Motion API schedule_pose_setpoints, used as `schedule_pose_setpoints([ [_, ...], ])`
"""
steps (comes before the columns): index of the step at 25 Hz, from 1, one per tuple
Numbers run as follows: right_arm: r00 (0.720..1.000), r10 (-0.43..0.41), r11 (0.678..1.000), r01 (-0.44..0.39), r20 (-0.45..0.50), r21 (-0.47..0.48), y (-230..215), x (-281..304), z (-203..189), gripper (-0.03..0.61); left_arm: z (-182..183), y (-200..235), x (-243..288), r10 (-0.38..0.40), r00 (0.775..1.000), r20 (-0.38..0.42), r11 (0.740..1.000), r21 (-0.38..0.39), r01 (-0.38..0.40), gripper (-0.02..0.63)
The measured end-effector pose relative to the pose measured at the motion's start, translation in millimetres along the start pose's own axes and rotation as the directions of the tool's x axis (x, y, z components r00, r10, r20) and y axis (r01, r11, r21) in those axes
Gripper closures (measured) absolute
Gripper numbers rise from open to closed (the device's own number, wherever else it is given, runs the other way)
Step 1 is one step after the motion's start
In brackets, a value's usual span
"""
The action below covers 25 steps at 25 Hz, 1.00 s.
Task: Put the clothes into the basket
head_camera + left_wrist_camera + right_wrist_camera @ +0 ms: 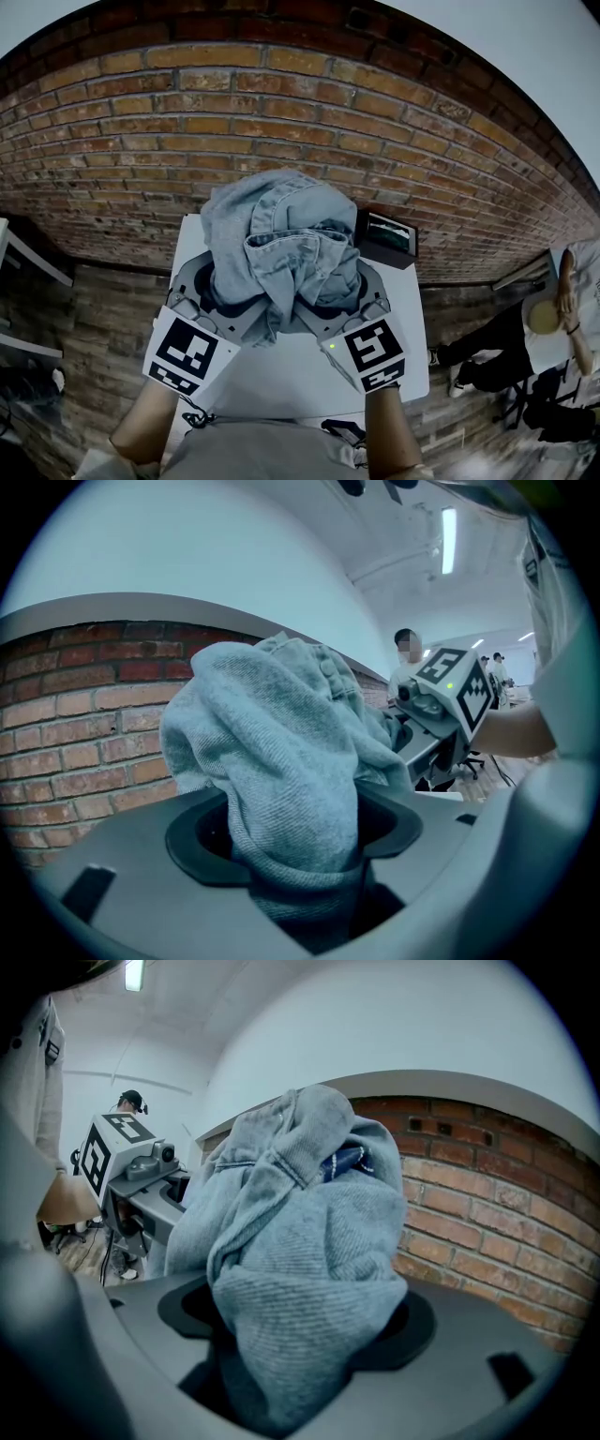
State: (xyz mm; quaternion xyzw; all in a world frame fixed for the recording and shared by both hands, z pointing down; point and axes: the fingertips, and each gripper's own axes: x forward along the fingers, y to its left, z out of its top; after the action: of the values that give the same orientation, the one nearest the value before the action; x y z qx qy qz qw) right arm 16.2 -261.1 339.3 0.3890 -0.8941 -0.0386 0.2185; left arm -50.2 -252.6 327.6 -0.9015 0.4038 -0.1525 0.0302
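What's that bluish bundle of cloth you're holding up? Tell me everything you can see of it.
It is a faded light-blue garment, denim-like with stitched seams, crumpled into a loose bundle. The left gripper and right gripper each clamp a fold of it, holding it above a white table.

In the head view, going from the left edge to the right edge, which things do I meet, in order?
In order: left gripper → denim garment → right gripper → person at the right edge.
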Motion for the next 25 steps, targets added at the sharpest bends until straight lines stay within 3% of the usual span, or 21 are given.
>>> schedule_pose_setpoints([
  [19,0.998,-0.035,0.999,0.035,-0.054,0.002,-45.2,66.6,-37.6,0.192,-39.5,40.6,72.8,-0.029,1.000,0.000,0.999,-0.017,0.029,0.302],
  [25,0.993,-0.037,0.999,0.040,-0.109,0.028,-56.3,86.6,-72.1,0.192,-69.9,41.7,102.3,-0.043,0.998,-0.036,0.998,-0.048,0.041,0.302],
])
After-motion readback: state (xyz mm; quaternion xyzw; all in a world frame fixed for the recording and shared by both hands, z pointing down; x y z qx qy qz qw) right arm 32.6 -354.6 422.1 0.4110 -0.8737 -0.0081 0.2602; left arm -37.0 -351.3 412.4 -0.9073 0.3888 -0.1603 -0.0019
